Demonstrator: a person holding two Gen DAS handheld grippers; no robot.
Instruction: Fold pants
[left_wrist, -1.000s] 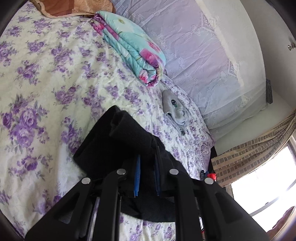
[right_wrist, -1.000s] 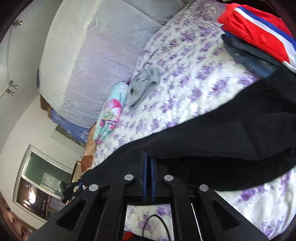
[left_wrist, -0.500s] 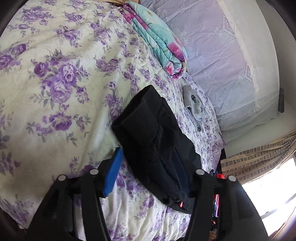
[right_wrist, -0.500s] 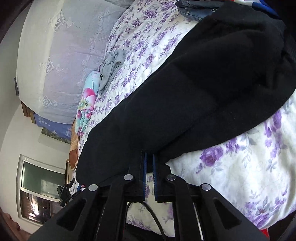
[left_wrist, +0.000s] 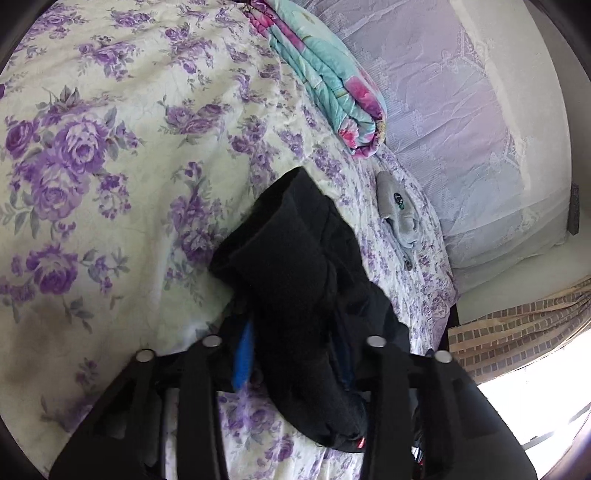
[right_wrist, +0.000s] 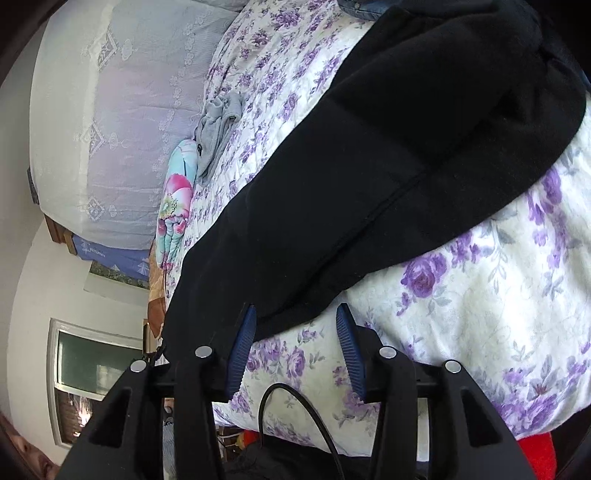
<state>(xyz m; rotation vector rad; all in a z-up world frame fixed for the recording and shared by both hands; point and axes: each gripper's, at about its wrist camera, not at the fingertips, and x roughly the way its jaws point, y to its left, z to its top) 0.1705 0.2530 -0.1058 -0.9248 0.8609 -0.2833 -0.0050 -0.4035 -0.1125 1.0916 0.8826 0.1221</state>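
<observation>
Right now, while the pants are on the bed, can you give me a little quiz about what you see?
1. True or false: the black pants lie on a flowered bedsheet.
2. What lies nearest the grey garment? A: folded turquoise blanket. B: a red ball. C: a book.
3. Fill in: the bedsheet's flowers are ____.

Key: 1 true; 2 A; 3 purple.

Both grippers: black frames, 4 silver screws each, ribbed blue pads; black cable under the right gripper.
</observation>
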